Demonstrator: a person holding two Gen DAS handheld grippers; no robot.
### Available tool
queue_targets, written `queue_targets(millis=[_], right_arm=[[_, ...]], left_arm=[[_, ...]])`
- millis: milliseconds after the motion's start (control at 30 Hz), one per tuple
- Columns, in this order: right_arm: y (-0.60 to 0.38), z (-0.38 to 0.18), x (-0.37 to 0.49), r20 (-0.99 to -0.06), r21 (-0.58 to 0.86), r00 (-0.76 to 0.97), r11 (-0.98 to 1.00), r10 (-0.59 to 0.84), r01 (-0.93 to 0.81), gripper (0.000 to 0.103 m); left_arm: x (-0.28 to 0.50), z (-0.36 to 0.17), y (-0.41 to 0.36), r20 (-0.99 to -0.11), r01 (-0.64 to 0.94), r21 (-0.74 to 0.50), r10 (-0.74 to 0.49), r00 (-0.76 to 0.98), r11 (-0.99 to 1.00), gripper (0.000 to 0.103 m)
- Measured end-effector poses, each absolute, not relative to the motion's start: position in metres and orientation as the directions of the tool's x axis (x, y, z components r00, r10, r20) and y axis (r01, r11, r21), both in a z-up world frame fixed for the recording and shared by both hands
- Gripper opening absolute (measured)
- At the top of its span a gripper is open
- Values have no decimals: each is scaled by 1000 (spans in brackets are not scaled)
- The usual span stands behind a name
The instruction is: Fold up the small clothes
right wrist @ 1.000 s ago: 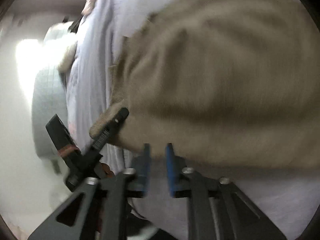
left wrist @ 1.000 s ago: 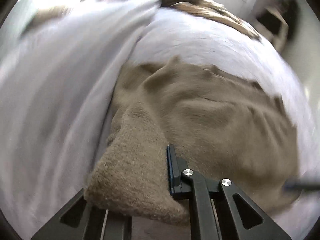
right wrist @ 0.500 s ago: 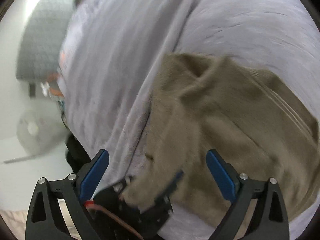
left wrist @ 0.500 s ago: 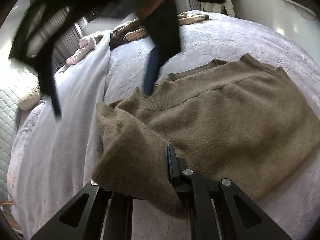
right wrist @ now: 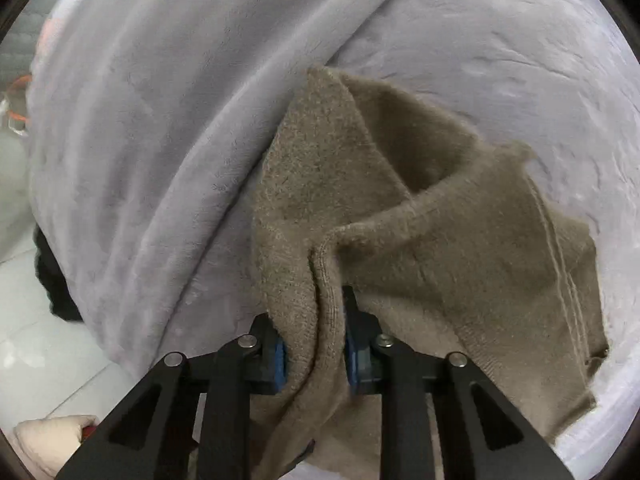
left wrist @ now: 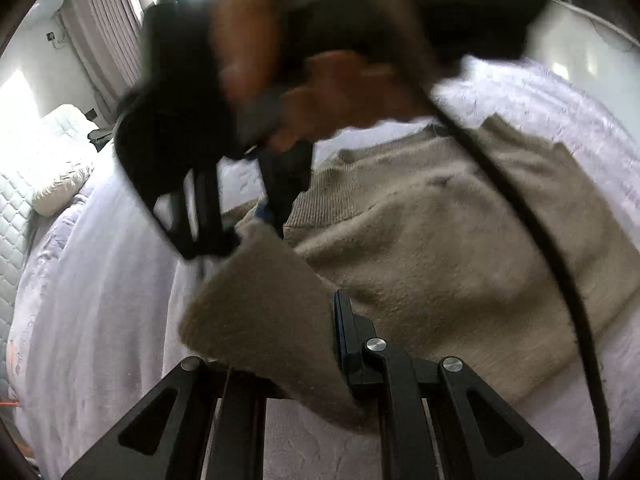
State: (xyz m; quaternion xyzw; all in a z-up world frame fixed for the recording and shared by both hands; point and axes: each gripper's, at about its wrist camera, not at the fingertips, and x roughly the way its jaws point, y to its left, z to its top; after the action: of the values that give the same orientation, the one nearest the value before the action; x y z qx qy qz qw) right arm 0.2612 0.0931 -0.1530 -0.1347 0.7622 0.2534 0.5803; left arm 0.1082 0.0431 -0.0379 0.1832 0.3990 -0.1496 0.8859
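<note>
Fuzzy tan sweater (left wrist: 420, 240) on the bed (left wrist: 100, 280): soft, floppy, light I'd guess.
Left gripper (left wrist: 280, 344) clamped on its near corner, right gripper (right wrist: 314, 356) closing over the ribbed edge; firmest hold.

Bright window daylight, fisheye edges, motion-blurred hand (left wrist: 320, 92)

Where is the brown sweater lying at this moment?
The brown sweater lies on the lilac bedspread, near its left edge in the left wrist view; the left gripper and right gripper each pinch it.
</note>
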Motion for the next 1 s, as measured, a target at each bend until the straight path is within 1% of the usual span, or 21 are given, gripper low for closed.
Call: queue_targets(millis=[100, 133, 267, 400, 500, 567, 667, 733, 800, 867, 900, 933, 967, 1000], right_arm=[[51, -123, 259, -939, 331, -235, 846, 251, -417, 20], [31, -108, 256, -921, 387, -213, 838, 327, -385, 20], [-39, -65, 243, -858, 511, -109, 810, 502, -289, 20], [-114, -26, 221, -807, 566, 31, 788, 589, -244, 20], [-187, -3, 192, -760, 601, 153, 773, 632, -206, 20], [-231, 2, 180, -731, 625, 217, 763, 647, -168, 20], [-300, -7, 149, -694, 666, 301, 742, 654, -78, 20], [-337, -25, 129, -691, 677, 336, 736, 639, -8, 20], [-375, -57, 114, -706, 679, 350, 729, 616, 85, 20], [-402, -108, 97, -734, 668, 334, 716, 591, 203, 20], [-404, -122, 93, -740, 667, 328, 707, 588, 237, 20], [-410, -139, 85, -738, 672, 326, 688, 591, 274, 20], [-416, -152, 78, -714, 699, 346, 653, 609, 293, 20], [-425, -154, 74, -693, 720, 370, 627, 619, 299, 21]], left_arm=[[102, -18, 30, -740, 451, 206, -163, 652, 869, 14], [100, -13, 27, -734, 458, 205, -174, 656, 865, 14], [92, 20, -5, -691, 503, 200, -243, 681, 841, 14], [76, 47, -54, -651, 569, 209, -321, 688, 795, 14], [61, 52, -95, -638, 630, 222, -378, 671, 744, 14], [50, 51, -116, -643, 669, 230, -406, 649, 706, 14], [32, 35, -148, -671, 740, 213, -454, 585, 638, 14], [23, 12, -169, -714, 787, 191, -467, 522, 587, 14], [16, -17, -184, -766, 818, 178, -444, 464, 547, 14], [13, -38, -193, -808, 832, 176, -406, 428, 526, 14], [8, -50, -197, -825, 836, 185, -381, 417, 516, 14], [5, -55, -198, -829, 838, 189, -374, 416, 512, 14], [2, -56, -199, -829, 838, 194, -371, 418, 509, 14], [-1, -57, -199, -827, 838, 199, -371, 422, 508, 14]])
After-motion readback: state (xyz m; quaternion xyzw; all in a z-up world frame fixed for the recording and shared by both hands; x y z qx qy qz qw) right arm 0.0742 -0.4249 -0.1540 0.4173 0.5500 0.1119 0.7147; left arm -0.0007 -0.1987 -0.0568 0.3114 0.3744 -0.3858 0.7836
